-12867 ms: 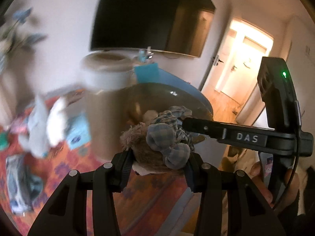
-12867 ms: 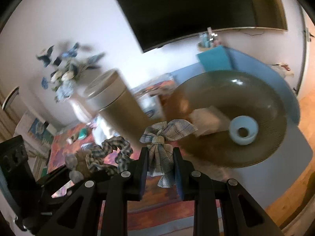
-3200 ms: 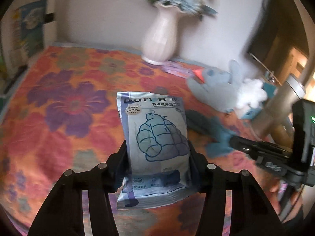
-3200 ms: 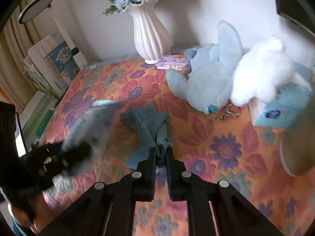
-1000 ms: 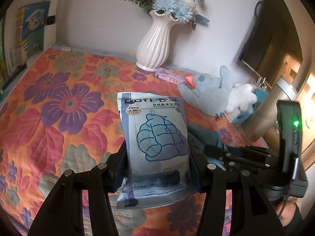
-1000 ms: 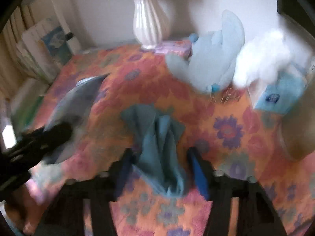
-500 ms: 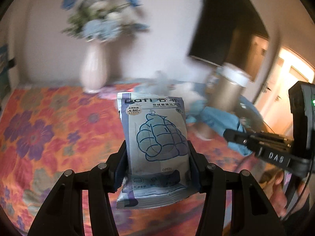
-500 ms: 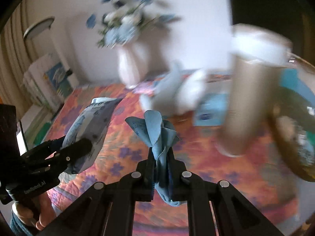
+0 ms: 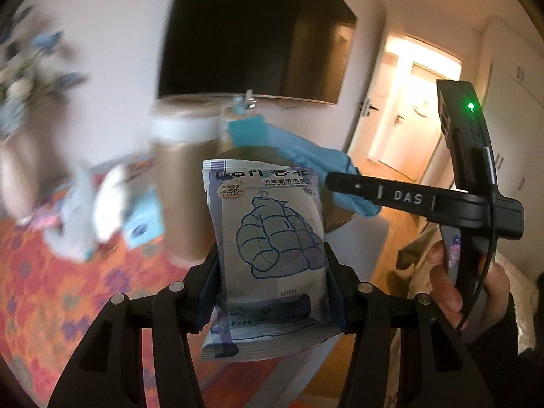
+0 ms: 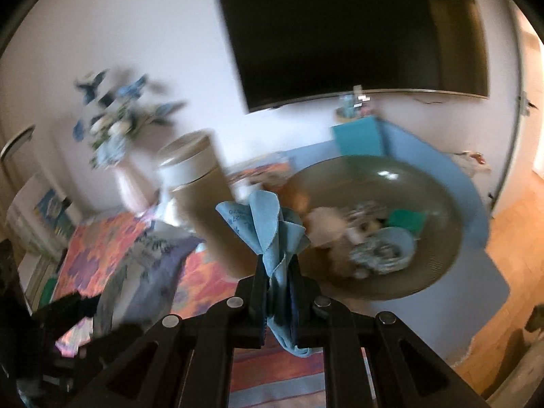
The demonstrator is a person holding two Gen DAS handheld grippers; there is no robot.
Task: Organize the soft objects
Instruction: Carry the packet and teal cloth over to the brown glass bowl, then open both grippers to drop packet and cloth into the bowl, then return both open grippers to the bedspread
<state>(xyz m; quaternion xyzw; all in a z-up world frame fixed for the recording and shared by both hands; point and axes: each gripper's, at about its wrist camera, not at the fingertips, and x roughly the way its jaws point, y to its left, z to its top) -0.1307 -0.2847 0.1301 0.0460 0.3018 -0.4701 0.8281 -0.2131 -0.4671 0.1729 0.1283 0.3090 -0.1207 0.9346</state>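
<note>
Right wrist view: gripper [image 10: 277,292] pinches a blue cloth [image 10: 268,231] — release low over the bowl [image 10: 438,261]; left gripper [image 9: 272,292] clamps a packet [image 9: 268,238].

blue cloth [image 10: 272,234] lifted off bedspread | wipes pack [image 9: 268,238] swung toward bowl [image 10: 438,265]

Home: wall television [image 10: 353,30], flower vase [image 10: 127,183]

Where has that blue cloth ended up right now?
The blue cloth is pinched in the right gripper, held up in front of the big round bowl, just right of the tall tan canister.
</note>
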